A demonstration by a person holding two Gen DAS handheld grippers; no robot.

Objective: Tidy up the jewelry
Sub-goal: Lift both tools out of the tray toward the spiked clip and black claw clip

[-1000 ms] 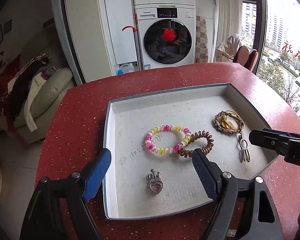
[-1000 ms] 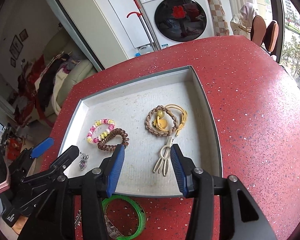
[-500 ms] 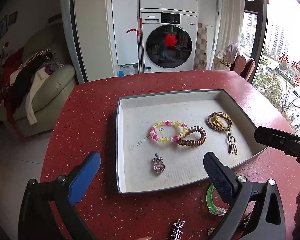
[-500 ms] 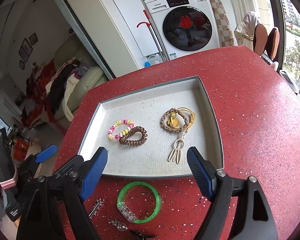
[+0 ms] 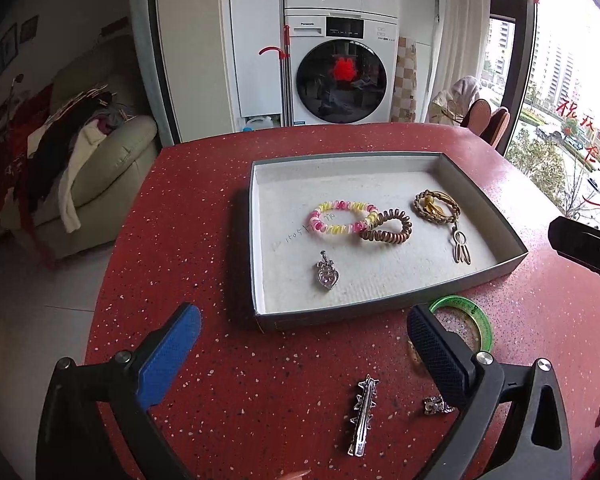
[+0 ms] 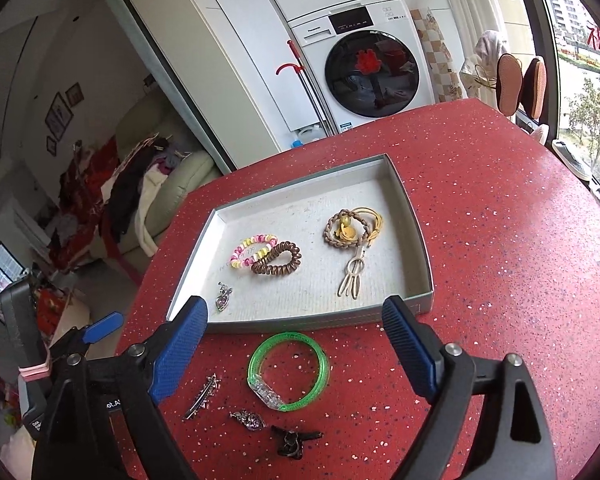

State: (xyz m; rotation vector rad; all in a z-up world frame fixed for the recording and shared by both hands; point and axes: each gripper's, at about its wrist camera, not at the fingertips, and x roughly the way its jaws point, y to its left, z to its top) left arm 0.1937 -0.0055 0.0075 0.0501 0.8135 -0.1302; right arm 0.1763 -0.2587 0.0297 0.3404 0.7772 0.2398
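Red table [image 6: 500, 240], both hand-held grippers [image 5: 304, 344] [image 6: 296, 344] spread empty, dark charm [image 6: 292, 442] only right view.

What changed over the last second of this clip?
Both tools pulled back from the tray toward the near table edge and opened wider, gripping nothing: left tool, right tool. The green bangle and silver hair clip came into view. Tray jewelry stayed put.

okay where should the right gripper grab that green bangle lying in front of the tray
The green bangle lies flat on the red table, so come from above with the right gripper. Pinch across its thin far band, one finger inside the ring, one outside, avoiding the bulkier clear section at its near-left.
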